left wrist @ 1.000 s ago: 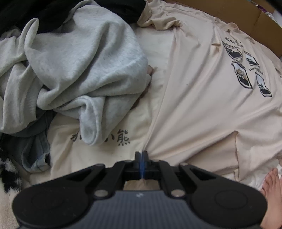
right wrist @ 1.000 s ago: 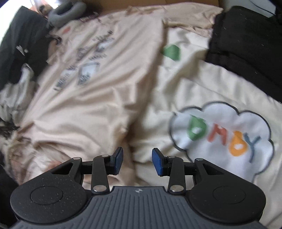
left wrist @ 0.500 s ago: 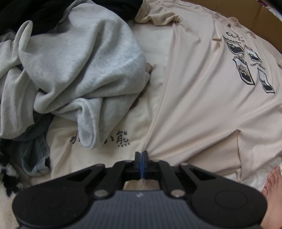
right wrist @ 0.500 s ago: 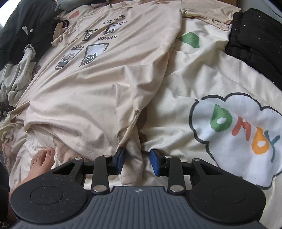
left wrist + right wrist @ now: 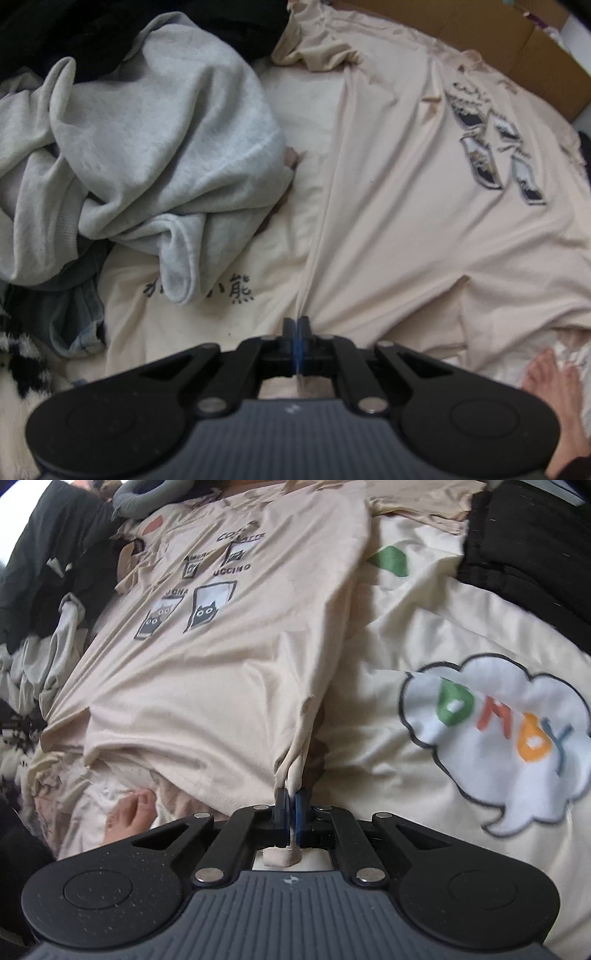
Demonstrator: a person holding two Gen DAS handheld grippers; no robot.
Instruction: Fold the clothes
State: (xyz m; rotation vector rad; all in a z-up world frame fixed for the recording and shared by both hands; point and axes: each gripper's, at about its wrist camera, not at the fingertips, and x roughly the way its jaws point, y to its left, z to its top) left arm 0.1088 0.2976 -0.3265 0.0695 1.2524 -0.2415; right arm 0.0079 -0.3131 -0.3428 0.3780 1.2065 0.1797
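Left wrist view shows the beige T-shirt [image 5: 399, 206] spread flat across the bedding, a thin, soft knit that pulls into long taut creases running toward its bottom hem. On its chest sits a dark printed graphic [image 5: 495, 147] of small framed pictures with lettering, blurred here but sharper from the right wrist, where cat faces show inside the frames. The left gripper [image 5: 297, 325] is pressed together on the hem at one bottom corner, the cloth bunching into a narrow pleat between the blue pads. The right gripper [image 5: 290, 805] is likewise clamped on the T-shirt [image 5: 207, 686] at the other bottom corner, a rolled nub of fabric poking out behind its closed fingers and a frayed-looking side seam rising from the pinch.

Under the shirt lies a cream cloth [image 5: 177, 306] with black printed characters, smooth and matte. Partly on top of that, just beside the shirt's edge, slumps a grey sweatshirt [image 5: 155, 147], thick, fleecy and heavily folded, with a ribbed cuff hanging over the characters. Faded denim [image 5: 74, 317] peeks out beneath it. On the right gripper's side a cream fabric carries a white cloud patch [image 5: 495, 738] with coloured letters, and dark black cloth [image 5: 532, 565] is heaped beyond it. A bare foot [image 5: 129, 812] rests near the hem, partly tucked under the shirt's lower edge. Brown cardboard [image 5: 480, 40] borders the far side.
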